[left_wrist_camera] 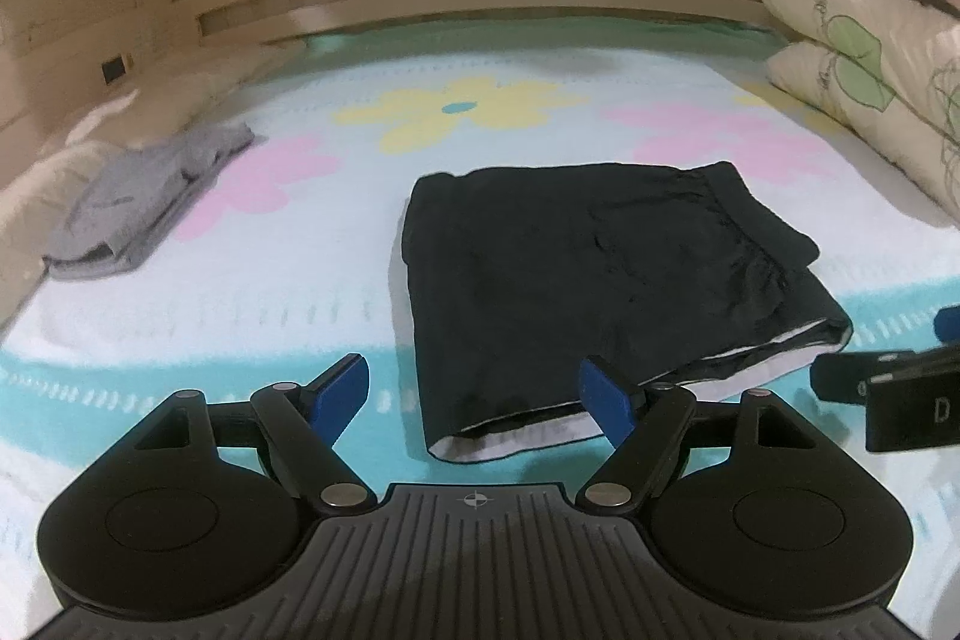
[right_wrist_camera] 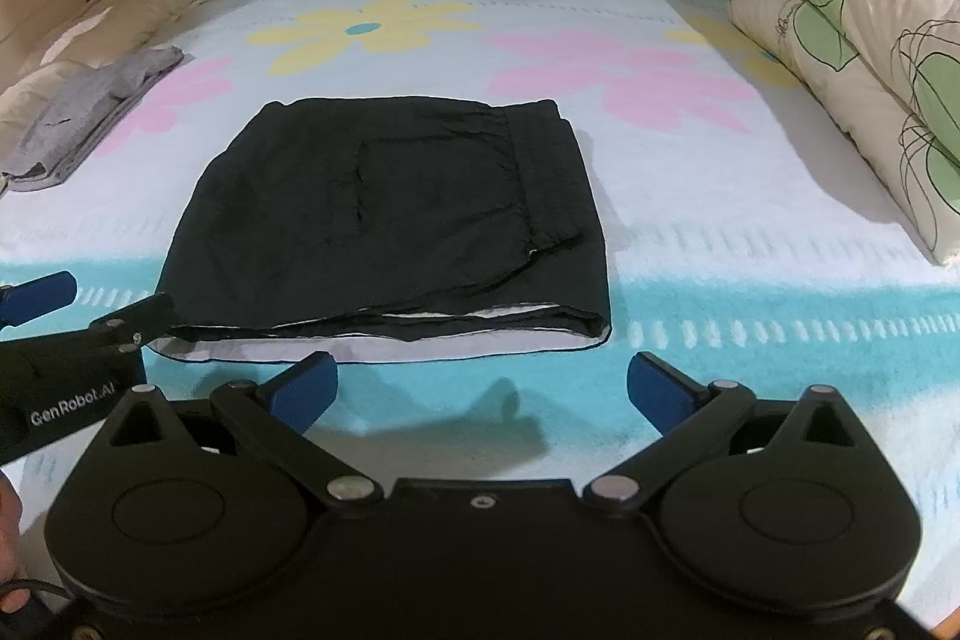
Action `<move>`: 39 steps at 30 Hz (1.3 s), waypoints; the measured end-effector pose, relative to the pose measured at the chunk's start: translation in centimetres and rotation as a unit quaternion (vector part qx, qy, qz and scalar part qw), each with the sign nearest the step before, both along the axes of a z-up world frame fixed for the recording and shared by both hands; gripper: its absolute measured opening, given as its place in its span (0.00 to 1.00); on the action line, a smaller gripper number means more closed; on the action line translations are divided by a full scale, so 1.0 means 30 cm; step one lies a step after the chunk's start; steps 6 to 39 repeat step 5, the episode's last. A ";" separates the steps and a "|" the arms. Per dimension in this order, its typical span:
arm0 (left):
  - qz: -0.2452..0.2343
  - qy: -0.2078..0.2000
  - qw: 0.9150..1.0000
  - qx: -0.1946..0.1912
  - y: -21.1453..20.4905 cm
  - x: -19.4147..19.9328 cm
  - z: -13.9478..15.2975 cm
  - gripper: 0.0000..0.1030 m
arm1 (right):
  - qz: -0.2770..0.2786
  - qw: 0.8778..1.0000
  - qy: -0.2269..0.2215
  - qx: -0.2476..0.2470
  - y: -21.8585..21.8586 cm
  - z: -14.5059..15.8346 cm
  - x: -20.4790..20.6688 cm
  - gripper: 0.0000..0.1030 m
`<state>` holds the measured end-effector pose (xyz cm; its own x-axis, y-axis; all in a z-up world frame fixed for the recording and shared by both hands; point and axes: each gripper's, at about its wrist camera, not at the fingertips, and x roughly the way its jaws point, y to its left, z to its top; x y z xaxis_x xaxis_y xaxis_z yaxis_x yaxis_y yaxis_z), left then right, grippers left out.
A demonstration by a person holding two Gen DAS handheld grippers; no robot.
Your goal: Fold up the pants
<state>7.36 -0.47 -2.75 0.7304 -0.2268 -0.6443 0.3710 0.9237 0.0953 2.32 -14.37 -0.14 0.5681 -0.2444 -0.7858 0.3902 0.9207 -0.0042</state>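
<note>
Both tools, the left tool [left_wrist_camera: 474,391] and the right tool [right_wrist_camera: 480,388], hung wide and empty at the near white-lined edge of the folded black pants [right_wrist_camera: 396,214], which lay just ahead on the flowered bed [right_wrist_camera: 690,196], long side running left to right, neither tool clearly nearer.

The left tongs [left_wrist_camera: 474,397] are spread wide, their blue fingertips [left_wrist_camera: 342,391] holding nothing. The right tongs [right_wrist_camera: 480,391] gape just as wide and are also empty. The two sit side by side, each just showing at the edge of the other's view.
</note>
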 end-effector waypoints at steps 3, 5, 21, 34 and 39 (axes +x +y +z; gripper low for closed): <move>-0.007 -0.005 1.000 0.008 -0.006 -0.005 -0.001 0.74 | -0.001 1.000 -0.003 0.002 -0.003 0.003 -0.001 1.00; -0.011 -0.006 1.000 0.012 -0.007 -0.007 -0.003 0.74 | -0.002 1.000 -0.004 0.002 -0.005 0.006 -0.001 1.00; -0.011 -0.006 1.000 0.012 -0.007 -0.007 -0.003 0.74 | -0.002 1.000 -0.004 0.002 -0.005 0.006 -0.001 1.00; -0.011 -0.006 1.000 0.012 -0.007 -0.007 -0.003 0.74 | -0.002 1.000 -0.004 0.002 -0.005 0.006 -0.001 1.00; -0.011 -0.006 1.000 0.012 -0.007 -0.007 -0.003 0.74 | -0.002 1.000 -0.004 0.002 -0.005 0.006 -0.001 1.00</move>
